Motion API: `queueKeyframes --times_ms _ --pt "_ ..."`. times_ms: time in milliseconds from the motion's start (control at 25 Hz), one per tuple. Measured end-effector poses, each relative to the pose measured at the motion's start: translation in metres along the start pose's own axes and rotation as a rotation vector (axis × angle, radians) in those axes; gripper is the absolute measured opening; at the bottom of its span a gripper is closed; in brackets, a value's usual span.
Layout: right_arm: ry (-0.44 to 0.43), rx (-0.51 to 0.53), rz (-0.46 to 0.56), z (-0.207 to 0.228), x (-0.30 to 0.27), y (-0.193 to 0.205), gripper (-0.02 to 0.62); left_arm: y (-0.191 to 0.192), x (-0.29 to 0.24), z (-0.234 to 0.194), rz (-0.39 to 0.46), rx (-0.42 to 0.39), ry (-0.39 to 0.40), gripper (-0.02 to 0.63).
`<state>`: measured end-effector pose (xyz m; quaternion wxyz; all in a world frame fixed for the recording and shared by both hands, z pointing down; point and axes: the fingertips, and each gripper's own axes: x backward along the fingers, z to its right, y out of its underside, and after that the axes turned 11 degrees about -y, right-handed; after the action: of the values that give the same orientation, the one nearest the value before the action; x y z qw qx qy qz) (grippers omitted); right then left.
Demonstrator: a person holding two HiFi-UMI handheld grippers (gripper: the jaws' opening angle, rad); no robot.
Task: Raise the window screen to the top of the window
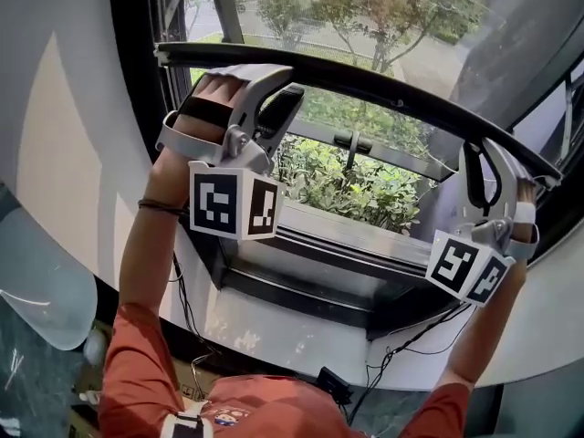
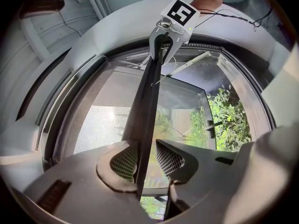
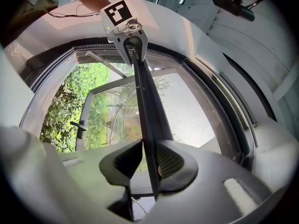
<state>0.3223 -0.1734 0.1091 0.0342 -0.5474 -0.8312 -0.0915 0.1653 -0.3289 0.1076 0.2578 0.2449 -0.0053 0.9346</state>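
Daylight pours through the window (image 1: 401, 26) beyond the claws. The sunlit foliage (image 1: 356, 185) outside is bright and nearly blown out in patches. Against it the screen bar (image 1: 365, 85) reads as a dark silhouette. In the gripper views the left claw (image 2: 146, 146) and right claw (image 3: 149, 143) sit in shade, soft and out of focus up close. Left of the left claw the mesh (image 2: 100, 125) catches a pale glare. Strong fisheye bending and black vignetting ring every edge.
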Motion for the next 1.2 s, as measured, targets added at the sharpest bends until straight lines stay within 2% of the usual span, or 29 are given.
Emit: queueKeyframes --times_ms 120,480,1200 --pt "0.012 0.009 -0.002 0.009 -0.001 -0.001 0.103 -0.001 -0.004 -0.008 0.004 -0.006 -0.007 0.118" --pt "0.098 0.041 0.02 0.059 -0.01 -0.01 0.11 -0.004 -0.027 -0.054 0.024 -0.006 -0.093 0.118" --pt "0.191 0.089 0.031 0.127 -0.023 -0.016 0.115 -0.013 -0.063 -0.117 0.04 -0.021 -0.2 0.119"
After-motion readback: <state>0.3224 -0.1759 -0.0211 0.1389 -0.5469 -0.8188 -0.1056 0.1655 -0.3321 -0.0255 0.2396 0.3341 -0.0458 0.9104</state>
